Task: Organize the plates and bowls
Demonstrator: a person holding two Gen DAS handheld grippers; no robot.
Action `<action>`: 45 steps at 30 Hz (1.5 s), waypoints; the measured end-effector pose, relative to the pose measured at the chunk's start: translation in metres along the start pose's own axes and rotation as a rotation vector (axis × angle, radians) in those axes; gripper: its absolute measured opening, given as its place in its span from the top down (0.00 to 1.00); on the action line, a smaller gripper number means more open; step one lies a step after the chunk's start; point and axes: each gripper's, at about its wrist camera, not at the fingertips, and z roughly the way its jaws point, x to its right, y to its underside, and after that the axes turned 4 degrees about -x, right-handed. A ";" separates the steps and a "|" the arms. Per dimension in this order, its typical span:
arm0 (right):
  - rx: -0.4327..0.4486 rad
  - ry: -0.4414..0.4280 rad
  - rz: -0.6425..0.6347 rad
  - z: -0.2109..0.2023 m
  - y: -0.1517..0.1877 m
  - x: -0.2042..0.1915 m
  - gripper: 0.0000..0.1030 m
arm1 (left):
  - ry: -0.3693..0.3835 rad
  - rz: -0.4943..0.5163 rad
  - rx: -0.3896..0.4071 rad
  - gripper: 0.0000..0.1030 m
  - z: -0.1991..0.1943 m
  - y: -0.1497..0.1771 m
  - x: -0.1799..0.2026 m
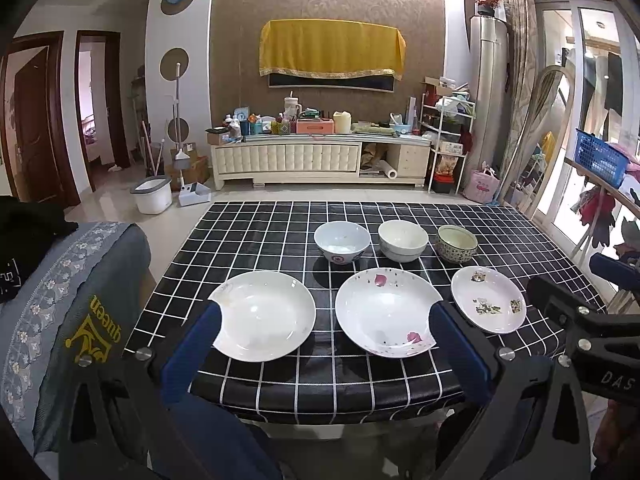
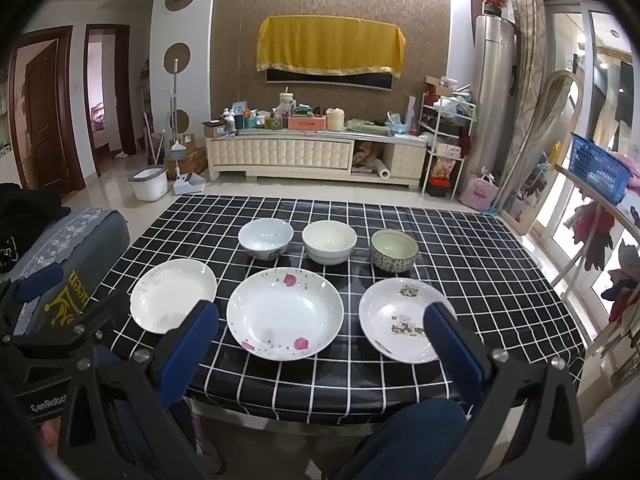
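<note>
Three plates lie in a front row on the black checked table [image 1: 256,236] [image 2: 480,248]: a plain white plate [image 1: 266,316] [image 2: 172,294], a rose-petal plate [image 1: 384,312] [image 2: 285,313] and a smaller pictured plate [image 1: 488,300] [image 2: 400,318]. Behind them stand three bowls: a white bowl with red marks [image 1: 341,241] [image 2: 265,238], a cream bowl [image 1: 402,240] [image 2: 329,241] and a green patterned bowl [image 1: 456,243] [image 2: 394,250]. My left gripper [image 1: 326,316] is open and empty, held above the near table edge. My right gripper [image 2: 322,316] is open and empty, beside it.
A grey cloth-covered seat [image 1: 72,292] stands left of the table. A rack with a blue basket [image 2: 598,174] and hanging clothes stands at the right. A TV cabinet [image 1: 320,158] with clutter is across the floor.
</note>
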 end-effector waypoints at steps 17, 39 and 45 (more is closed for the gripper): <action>-0.005 -0.016 0.004 -0.005 0.002 0.003 0.00 | -0.006 0.005 0.006 0.00 -0.007 -0.001 0.001; -0.010 -0.065 -0.054 0.019 -0.056 -0.007 0.00 | -0.014 -0.006 -0.022 0.00 0.013 -0.050 -0.011; 0.008 -0.110 -0.066 0.047 -0.085 -0.027 0.00 | -0.051 -0.033 -0.047 0.00 0.037 -0.075 -0.035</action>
